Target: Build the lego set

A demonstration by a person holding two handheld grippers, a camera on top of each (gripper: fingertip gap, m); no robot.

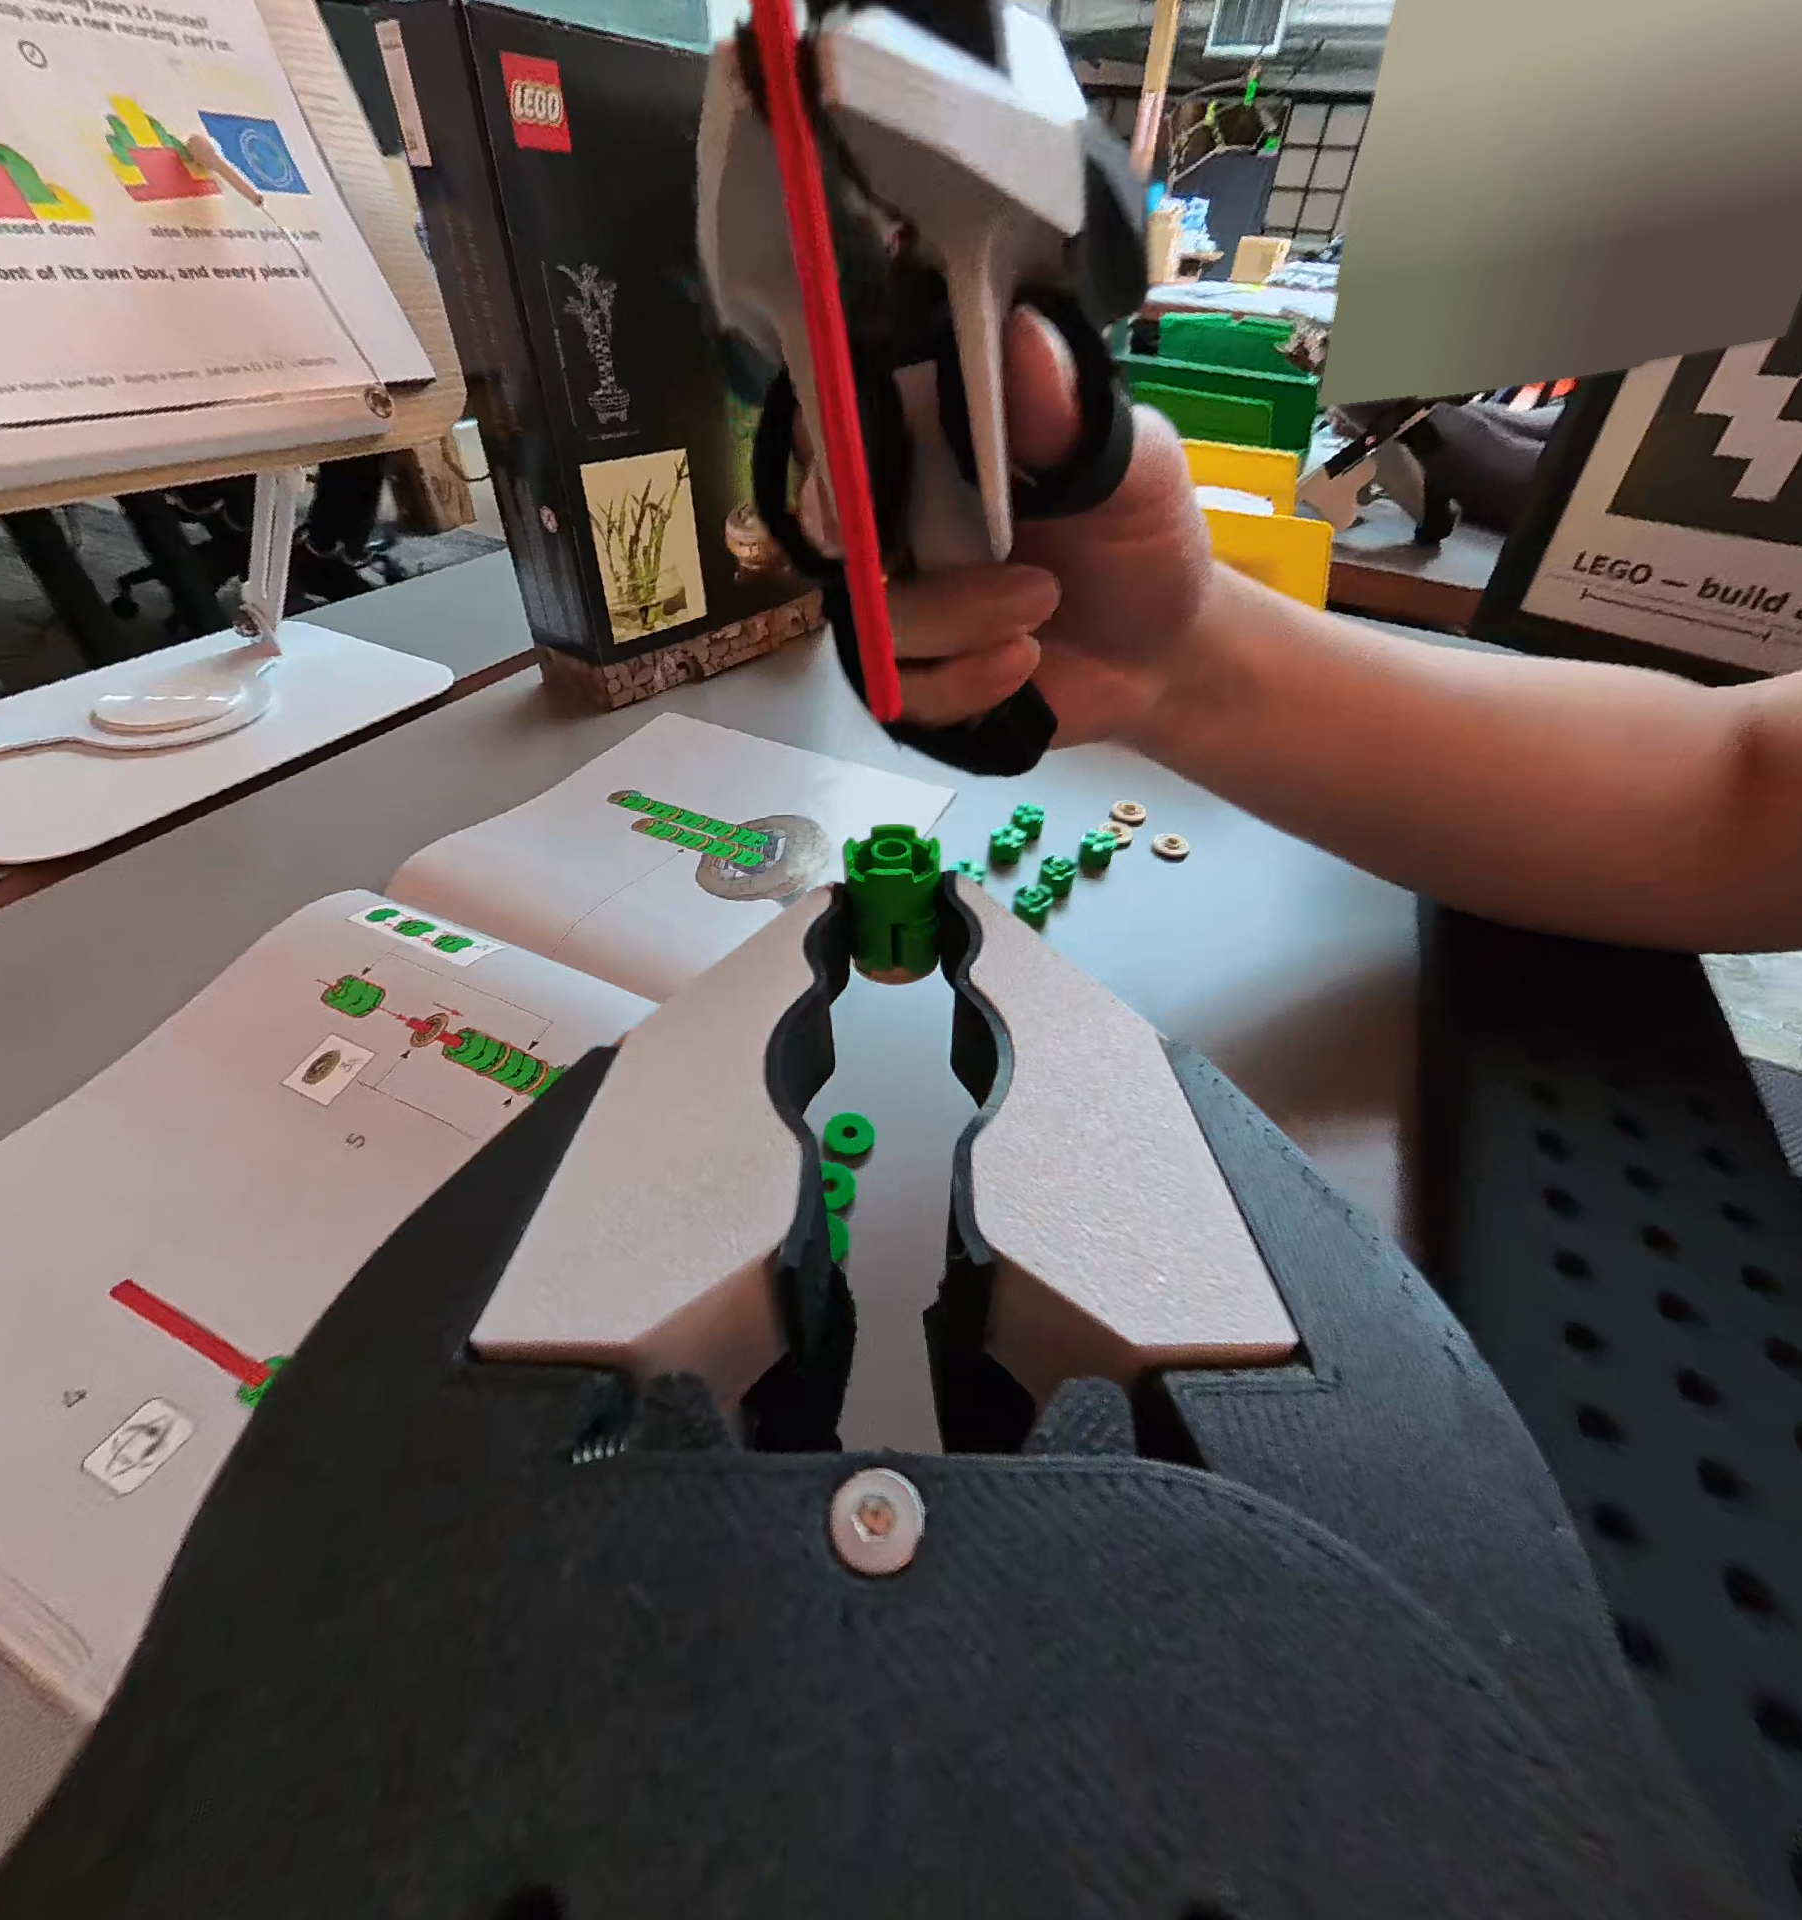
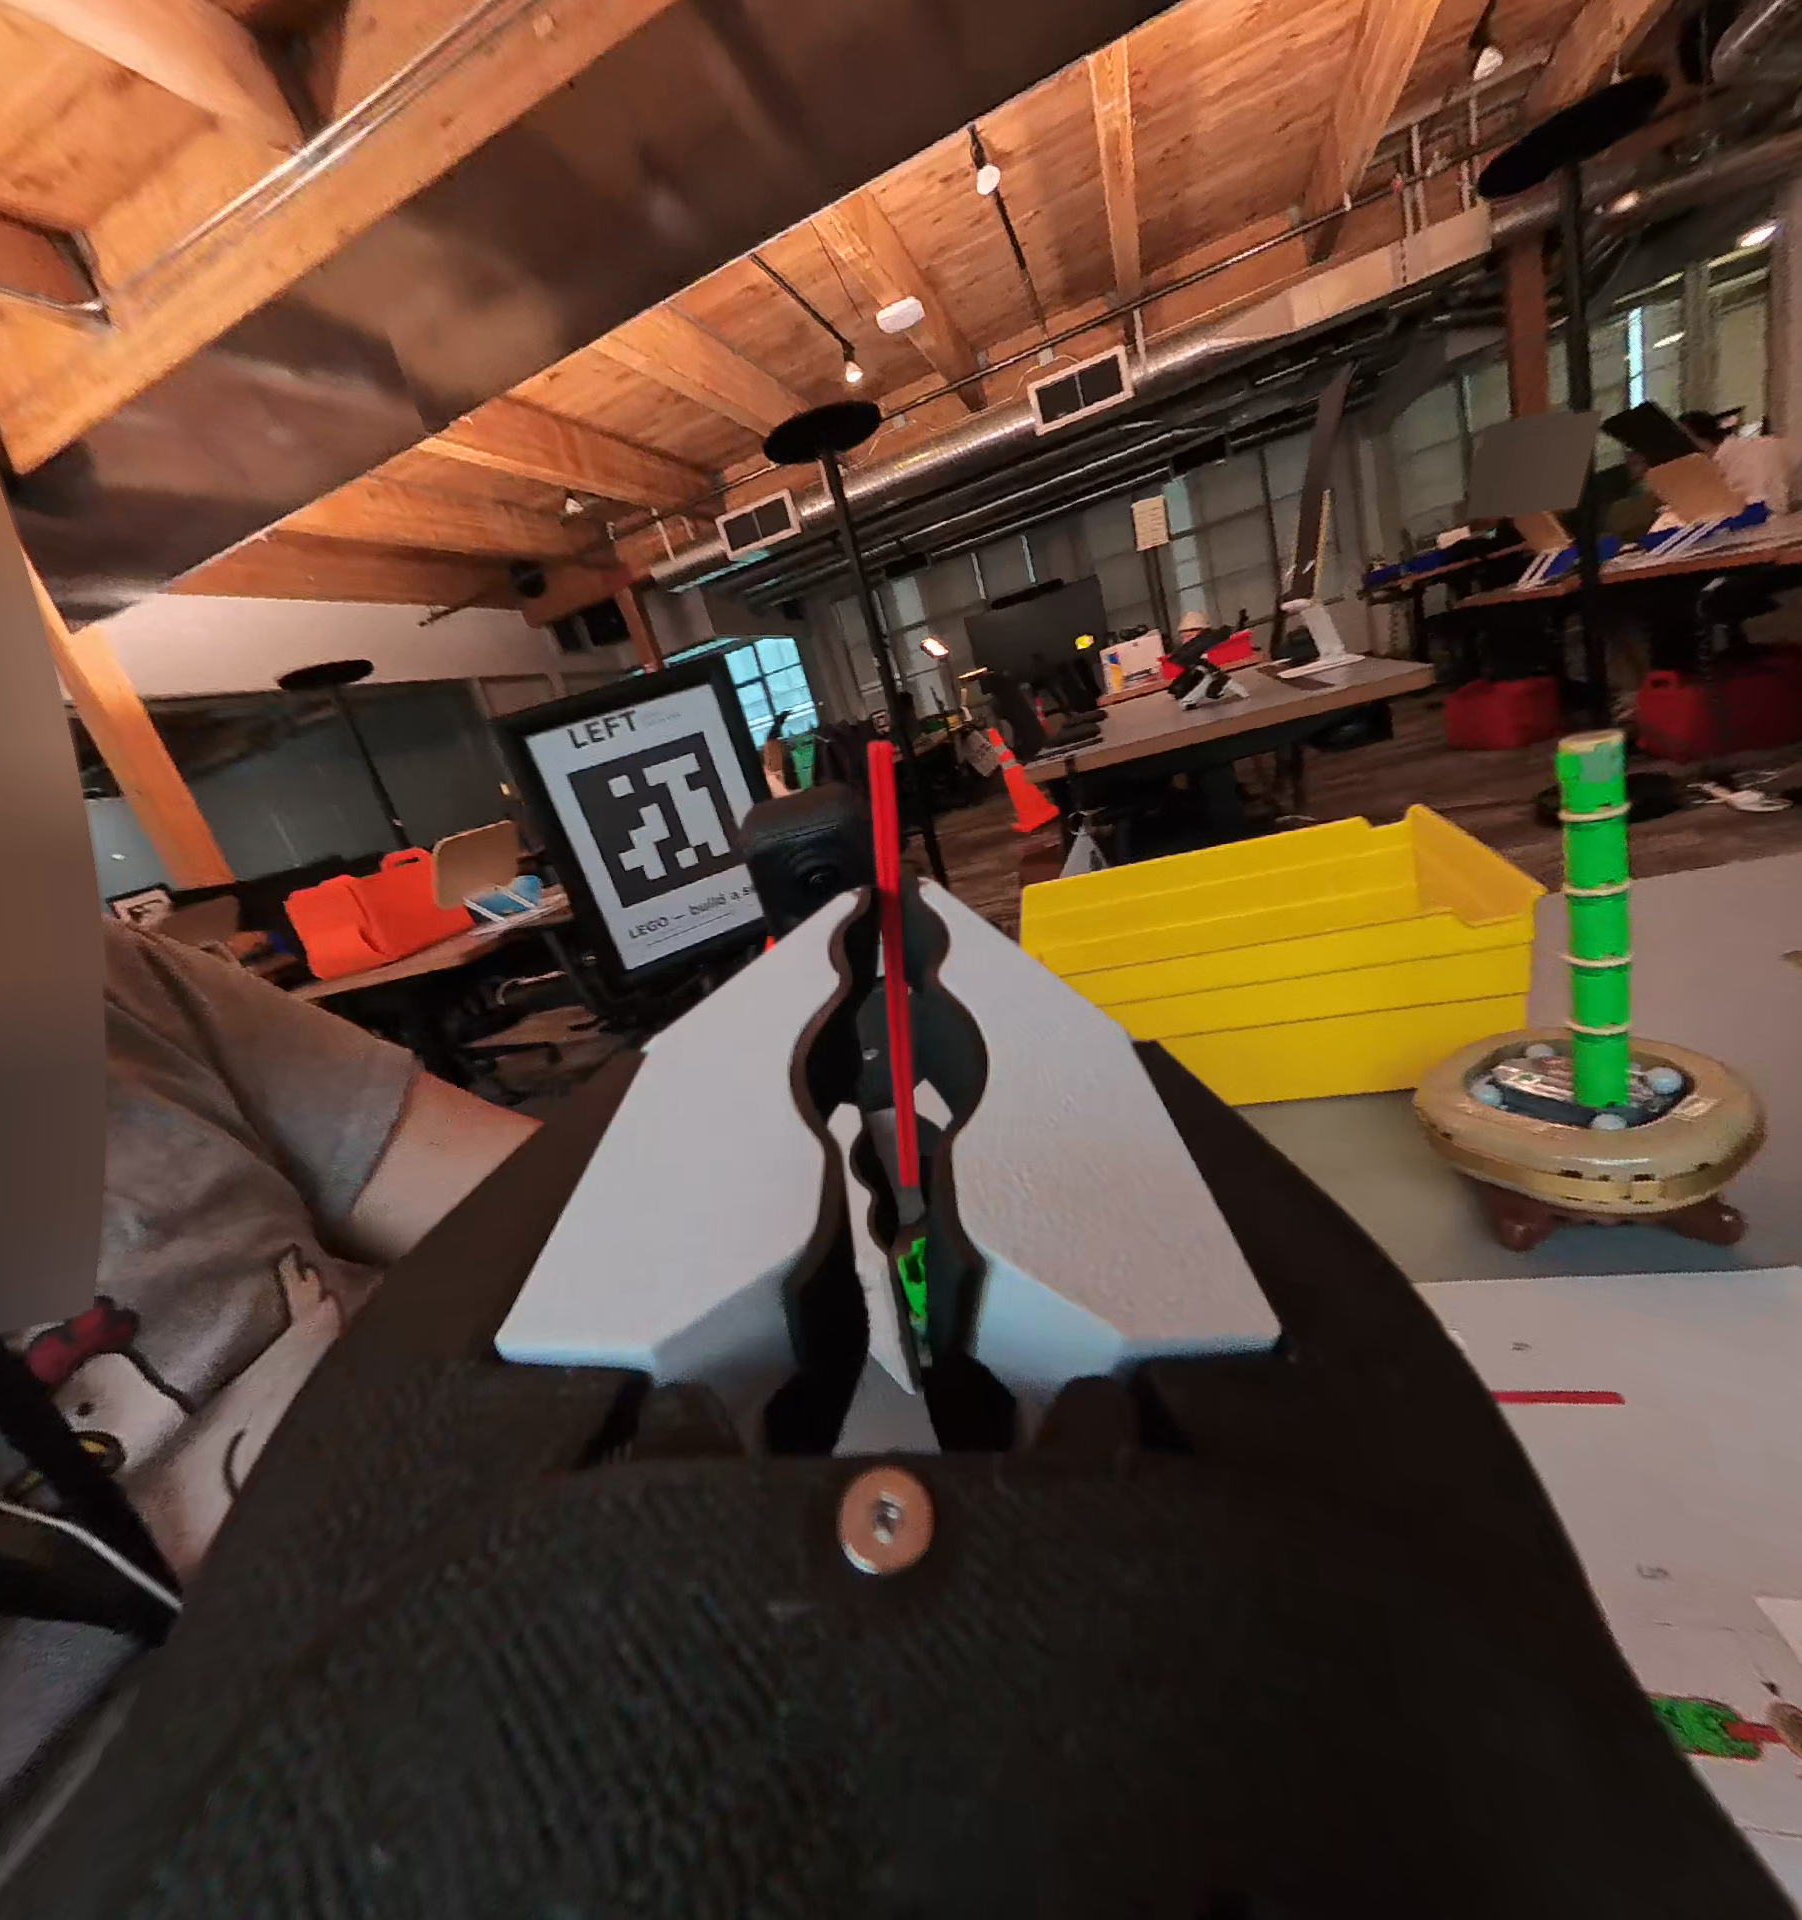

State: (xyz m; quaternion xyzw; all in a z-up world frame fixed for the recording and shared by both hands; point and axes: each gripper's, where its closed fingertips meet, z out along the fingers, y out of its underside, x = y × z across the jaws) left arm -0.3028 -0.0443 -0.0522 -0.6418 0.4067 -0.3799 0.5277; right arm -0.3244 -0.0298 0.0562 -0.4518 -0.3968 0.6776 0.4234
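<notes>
Left gripper point(image 1: 892, 914): its fingers point(image 1: 689, 1101) are closed on a green round brick stack point(image 1: 890, 894), held upright at the tips above the counter point(image 1: 1240, 997).
Green round brick stack: round bricks with a hollow stud on top and a tan piece at the bottom edge.
Right gripper point(image 2: 892, 914): its fingers point(image 2: 689, 1174) are closed on a red axle point(image 2: 892, 966) that runs lengthwise between them and sticks out past the tips; a green piece point(image 2: 915, 1278) sits at the axle's lower end, deep between the fingers.
Right gripper in the left wrist view point(image 1: 918, 343): held by a hand point(image 1: 1073, 582) above and behind the green stack, with the red axle point(image 1: 824, 343) pointing down toward the counter.
Loose parts: small green pieces point(image 1: 1042, 862) and tan round plates point(image 1: 1136, 826) lie on the counter just right of the stack; green flat rings point(image 1: 847, 1138) lie beneath the left fingers.
Instruction booklet point(image 1: 284, 1091): lies open on the counter, left of the left gripper.
Set box point(image 1: 606, 343): stands upright behind the booklet.
Built section: a tall green bamboo stalk point(image 2: 1595, 935) stands upright in a tan round base point(image 2: 1583, 1143), on the counter near stacked yellow trays point(image 2: 1281, 966).
</notes>
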